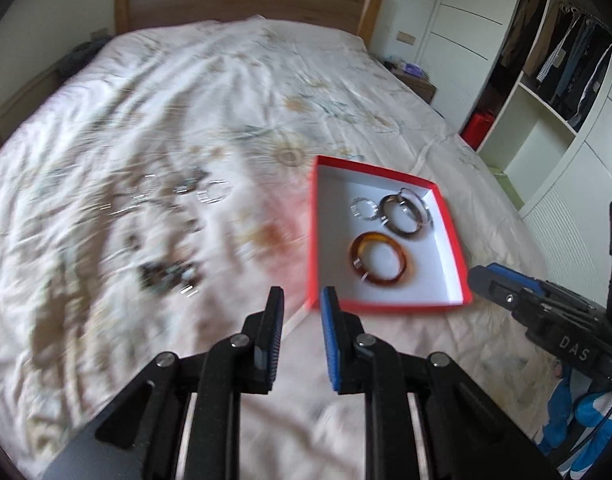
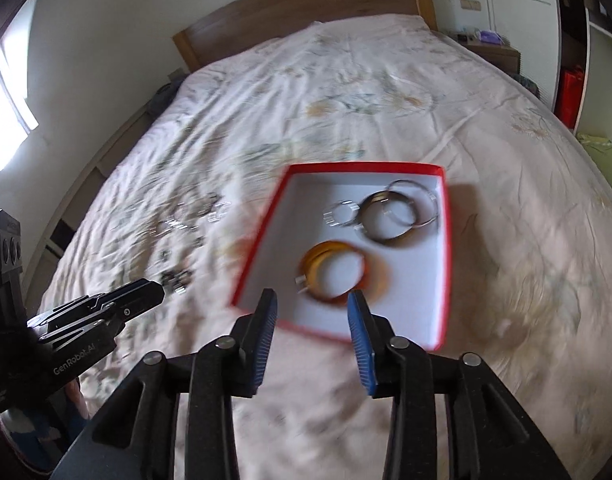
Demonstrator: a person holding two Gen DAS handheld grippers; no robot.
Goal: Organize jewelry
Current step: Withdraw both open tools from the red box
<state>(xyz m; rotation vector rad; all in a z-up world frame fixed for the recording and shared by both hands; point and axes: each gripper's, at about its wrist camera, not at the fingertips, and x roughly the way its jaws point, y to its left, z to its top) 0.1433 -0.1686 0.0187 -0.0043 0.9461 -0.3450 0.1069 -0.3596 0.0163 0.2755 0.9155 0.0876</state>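
Note:
A shallow red box (image 1: pixel 451 224) (image 2: pixel 449 216) with a white inside lies on the bed. In it are an amber bangle (image 1: pixel 379 260) (image 2: pixel 337 276), a dark bangle (image 1: pixel 403 216) (image 2: pixel 389 220) with a thin silver hoop (image 2: pixel 415 204) on it, and a small silver bracelet (image 1: pixel 363 208) (image 2: pixel 339 214). Loose silvery jewelry (image 1: pixel 178 196) (image 2: pixel 194 216) lies blurred on the sheet to the box's left. My left gripper (image 1: pixel 302 300) is open and empty before the box's near left corner. My right gripper (image 2: pixel 311 300) is open and empty, above the box's near edge.
The bed (image 1: pixel 186 100) has a pale flowered sheet and a wooden headboard (image 1: pixel 246 4). A white wardrobe with hanging clothes (image 1: pixel 565 60) stands to the right, a nightstand (image 2: pixel 493 50) beside the headboard. A small dark cluster of jewelry (image 1: pixel 170 276) lies near the left gripper.

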